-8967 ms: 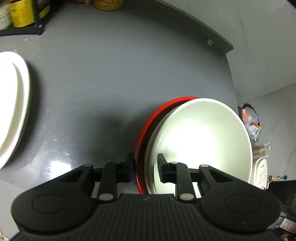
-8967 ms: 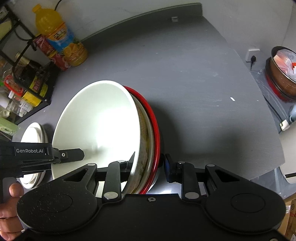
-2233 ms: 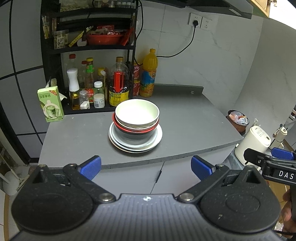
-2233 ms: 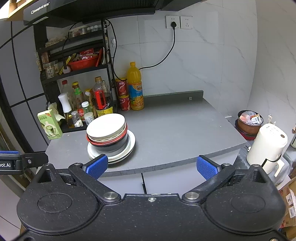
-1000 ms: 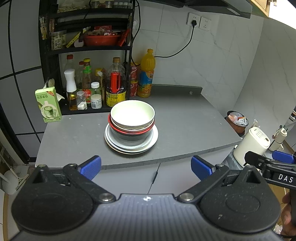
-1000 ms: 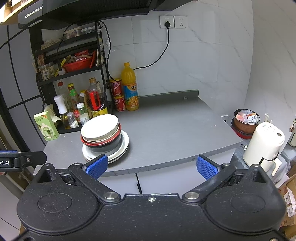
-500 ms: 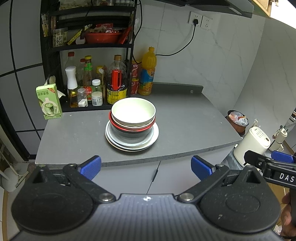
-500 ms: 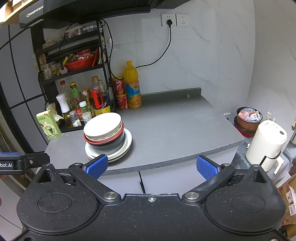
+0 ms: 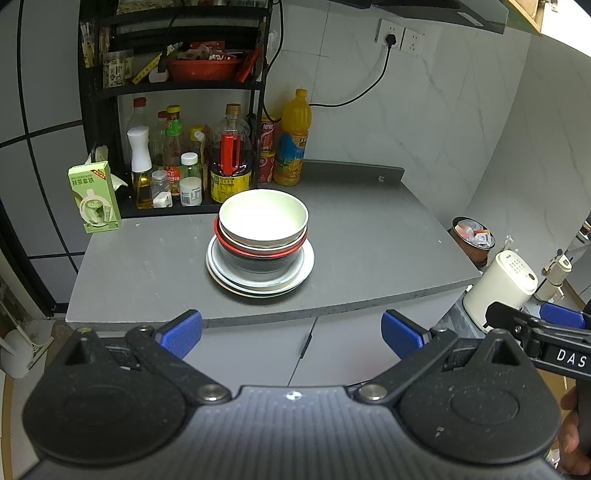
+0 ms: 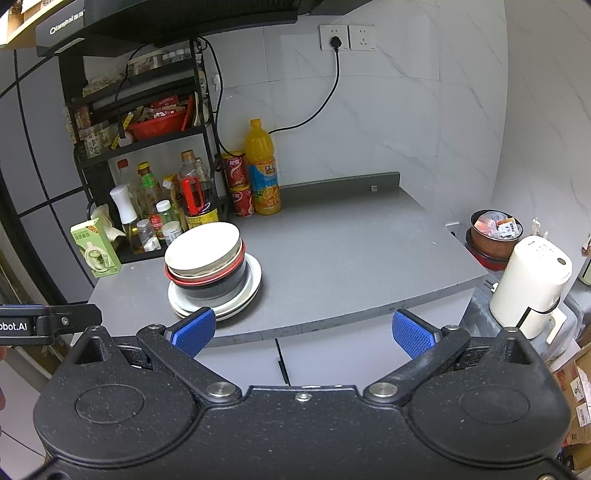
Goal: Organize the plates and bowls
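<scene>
White porcelain is crowning the single stack on the counter: one white bowl (image 9: 263,218) is sitting uppermost, nested in a second pale bowl whose rim is just showing beneath it, and both are resting in one red-rimmed black bowl (image 9: 258,256). Under the three bowls, white plates (image 9: 258,284) are lying flat; at least two rims are showing, though the exact count is hard to tell. The whole stack is standing near the middle-left of the grey countertop (image 9: 369,251), well back from its front edge.

Both grippers are hovering well short of the counter, holding nothing. The left gripper (image 9: 291,330) is keeping its blue-padded jaws wide apart, and the right gripper (image 10: 303,328) is doing the same.

Behind the stack, a black shelf rack (image 9: 110,88) is carrying many sauce bottles and a red basket. One orange juice bottle (image 9: 293,144) and two red cans are standing beside it, and one green carton (image 9: 94,197) is standing at the left. Marble-look tiles are covering the walls, with a cord running up to a wall socket (image 9: 391,33). One white kettle (image 10: 532,280) is sitting below the counter's right end.
</scene>
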`<action>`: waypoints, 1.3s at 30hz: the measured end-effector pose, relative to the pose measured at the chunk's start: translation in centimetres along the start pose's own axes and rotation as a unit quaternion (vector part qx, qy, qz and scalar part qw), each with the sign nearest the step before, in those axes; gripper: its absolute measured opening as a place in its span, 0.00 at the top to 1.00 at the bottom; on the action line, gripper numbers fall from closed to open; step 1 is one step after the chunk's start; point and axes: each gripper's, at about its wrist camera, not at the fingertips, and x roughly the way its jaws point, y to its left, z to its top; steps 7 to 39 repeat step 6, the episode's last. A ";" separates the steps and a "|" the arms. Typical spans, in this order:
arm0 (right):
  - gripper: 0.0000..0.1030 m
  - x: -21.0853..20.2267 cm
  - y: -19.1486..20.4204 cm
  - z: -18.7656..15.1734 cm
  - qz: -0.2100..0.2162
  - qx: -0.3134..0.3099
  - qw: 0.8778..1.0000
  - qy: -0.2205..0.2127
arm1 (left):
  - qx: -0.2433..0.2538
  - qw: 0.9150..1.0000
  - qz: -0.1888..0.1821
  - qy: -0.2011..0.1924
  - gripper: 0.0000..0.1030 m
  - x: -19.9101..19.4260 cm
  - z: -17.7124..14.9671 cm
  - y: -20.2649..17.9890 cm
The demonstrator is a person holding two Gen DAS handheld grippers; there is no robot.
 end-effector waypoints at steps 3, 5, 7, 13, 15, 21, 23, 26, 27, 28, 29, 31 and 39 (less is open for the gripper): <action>0.00 0.0 0.0 0.0 0.000 0.000 1.000 0.000 | 0.000 1.000 0.001 0.000 0.01 0.0 0.0 0.0; 0.00 0.1 0.0 0.1 0.001 0.001 1.000 0.002 | 0.000 1.000 0.001 0.001 0.01 0.0 0.0 0.0; 0.00 0.2 0.0 0.1 0.003 0.002 1.000 0.003 | 0.000 1.000 0.001 0.001 0.01 0.0 0.0 0.0; 0.00 0.2 0.0 0.1 0.003 0.002 1.000 0.003 | 0.000 1.000 0.001 0.001 0.01 0.0 0.0 0.0; 0.00 0.2 0.0 0.1 0.003 0.002 1.000 0.003 | 0.000 1.000 0.001 0.001 0.01 0.0 0.0 0.0; 0.00 0.2 0.0 0.1 0.003 0.002 1.000 0.003 | 0.000 1.000 0.001 0.001 0.01 0.0 0.0 0.0; 0.00 0.2 0.0 0.1 0.003 0.002 1.000 0.003 | 0.000 1.000 0.001 0.001 0.01 0.0 0.0 0.0; 0.00 0.2 0.0 0.1 0.003 0.002 1.000 0.003 | 0.000 1.000 0.001 0.001 0.01 0.0 0.0 0.0; 0.00 0.2 0.0 0.1 0.003 0.002 1.000 0.003 | 0.000 1.000 0.001 0.001 0.01 0.0 0.0 0.0; 0.00 0.2 0.0 0.1 0.003 0.002 1.000 0.003 | 0.000 1.000 0.001 0.001 0.01 0.0 0.0 0.0; 0.00 0.2 0.0 0.1 0.003 0.002 1.000 0.003 | 0.000 1.000 0.001 0.001 0.01 0.0 0.0 0.0; 0.00 0.2 0.0 0.1 0.003 0.002 1.000 0.003 | 0.000 1.000 0.001 0.001 0.01 0.0 0.0 0.0; 0.00 0.2 0.0 0.1 0.003 0.002 1.000 0.003 | 0.000 1.000 0.001 0.001 0.01 0.0 0.0 0.0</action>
